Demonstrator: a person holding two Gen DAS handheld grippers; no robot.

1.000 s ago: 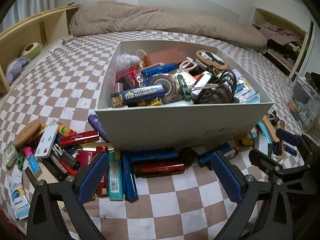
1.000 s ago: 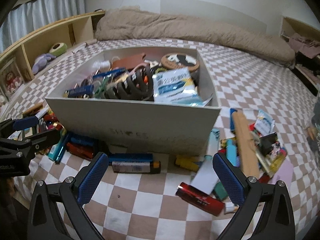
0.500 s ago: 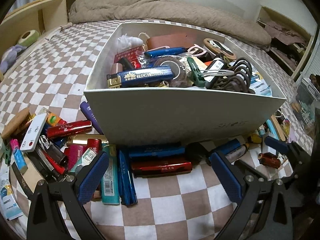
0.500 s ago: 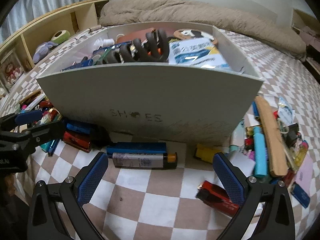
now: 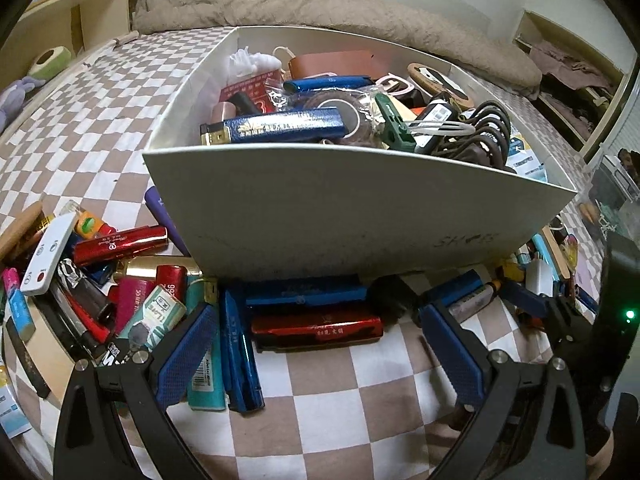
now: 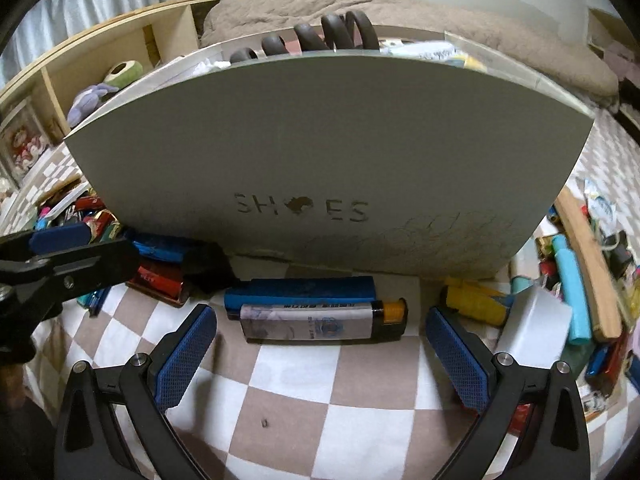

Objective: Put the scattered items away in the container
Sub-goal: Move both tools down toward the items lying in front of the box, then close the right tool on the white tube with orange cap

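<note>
Box (image 6: 320,132): matt grey-white cardboard, smooth, the printed lettering worn and chipped
Bedcover (image 6: 320,400): soft woven cloth in brown and white checks; matt, faintly stained
Left gripper (image 5: 320,354): matt black plastic arms; blue pads (image 5: 188,354) of rough, dimpled rubber; shiny metal screw heads
Red lighter (image 5: 316,330): glossy, metallic-looking casing
Grey-labelled lighter (image 6: 316,326): smooth paper-like wrap; orange translucent plastic end
Blanket (image 5: 320,12): fuzzy beige fleece
Shelf (image 6: 132,40): pale, smooth wood
</note>
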